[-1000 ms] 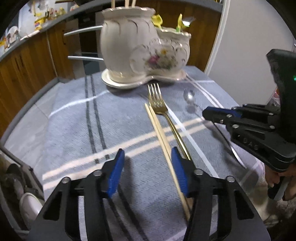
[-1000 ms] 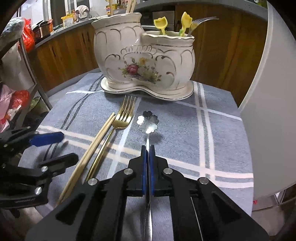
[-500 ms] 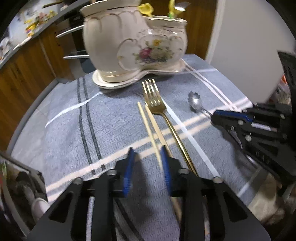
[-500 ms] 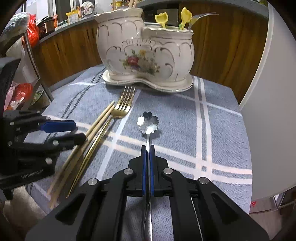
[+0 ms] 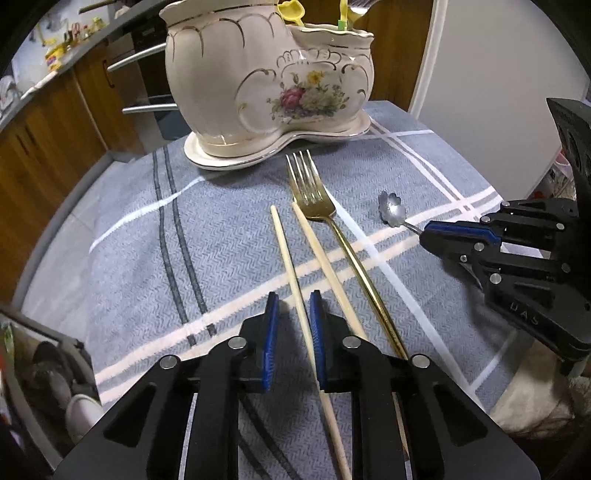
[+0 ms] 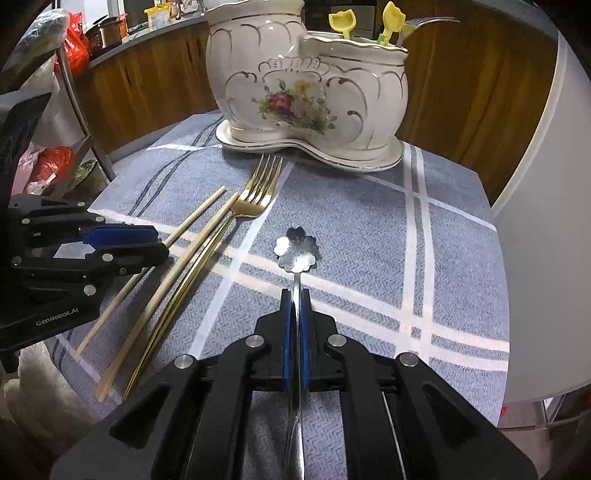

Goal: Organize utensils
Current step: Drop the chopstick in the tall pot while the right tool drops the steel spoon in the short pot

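A white floral ceramic utensil holder stands at the far side of the blue striped cloth. A gold fork and two pale chopsticks lie in front of it. My left gripper has its jaws narrowly apart around the left chopstick; the second chopstick lies just outside its right finger. My right gripper is shut on the handle of a silver flower-shaped spoon.
Yellow picks and a fork stand in the holder's right compartment. Wooden cabinets with metal handles are behind. A white wall panel is close at the right. A rack with red bags stands left of the table.
My left gripper has moved forward and narrowed its jaws around the left chopstick, which has parted from the other one. My right gripper stays shut on the spoon.
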Motion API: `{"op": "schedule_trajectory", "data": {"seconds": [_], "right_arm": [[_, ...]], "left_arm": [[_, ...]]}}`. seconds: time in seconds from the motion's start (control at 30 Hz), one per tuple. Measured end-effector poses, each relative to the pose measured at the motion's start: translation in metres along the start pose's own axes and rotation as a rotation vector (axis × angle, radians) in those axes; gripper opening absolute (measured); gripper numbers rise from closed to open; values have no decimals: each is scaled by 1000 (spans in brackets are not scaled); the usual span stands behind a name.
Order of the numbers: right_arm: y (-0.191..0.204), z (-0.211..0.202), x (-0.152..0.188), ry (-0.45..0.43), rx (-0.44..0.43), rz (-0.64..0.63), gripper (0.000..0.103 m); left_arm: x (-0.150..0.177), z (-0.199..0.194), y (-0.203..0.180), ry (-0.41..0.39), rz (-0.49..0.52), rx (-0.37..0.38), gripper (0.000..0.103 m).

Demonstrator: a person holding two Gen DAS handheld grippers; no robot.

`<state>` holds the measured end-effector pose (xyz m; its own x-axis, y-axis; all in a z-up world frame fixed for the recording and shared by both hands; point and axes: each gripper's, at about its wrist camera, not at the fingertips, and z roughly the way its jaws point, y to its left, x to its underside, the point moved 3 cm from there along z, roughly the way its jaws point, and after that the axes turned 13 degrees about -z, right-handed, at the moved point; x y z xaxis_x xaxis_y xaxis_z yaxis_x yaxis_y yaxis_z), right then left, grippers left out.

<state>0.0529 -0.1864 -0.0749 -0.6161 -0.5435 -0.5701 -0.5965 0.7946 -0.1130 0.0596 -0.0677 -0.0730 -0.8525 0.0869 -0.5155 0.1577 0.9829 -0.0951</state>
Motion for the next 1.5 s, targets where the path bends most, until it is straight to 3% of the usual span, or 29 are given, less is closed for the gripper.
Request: {"op": "schedule_trajectory", "data": {"seconds": [0.03, 0.27, 0.47, 0.67, 0.93, 1.07, 1.3, 1.5], "right_arm": [[0, 0, 0, -4, -2, 4, 3], [-4, -17, -2, -99, -25, 46, 3], [-10, -46, -20, -257, 18, 46, 3], [-21, -72, -45, -428, 92, 58, 3], [-47, -106, -94, -664, 162, 121, 3], [-70, -119, -122, -769, 168, 177, 3], [-100, -116, -159, -876, 176, 258, 3], [-112, -95, -170, -898, 250, 274, 3]], "left_arm": [[1, 0, 1, -7, 5, -7, 7], [4, -9, 22, -53, -31, 24, 5], [3, -42, 38, -183, -38, 78, 5], [-19, -79, 45, -335, -51, 118, 5], [-77, -123, 42, -533, -40, 181, 5], [-118, -136, 38, -655, -80, 259, 5], [-178, -131, 30, -797, -170, 359, 5], [-204, -104, 26, -876, -227, 314, 5]]}}
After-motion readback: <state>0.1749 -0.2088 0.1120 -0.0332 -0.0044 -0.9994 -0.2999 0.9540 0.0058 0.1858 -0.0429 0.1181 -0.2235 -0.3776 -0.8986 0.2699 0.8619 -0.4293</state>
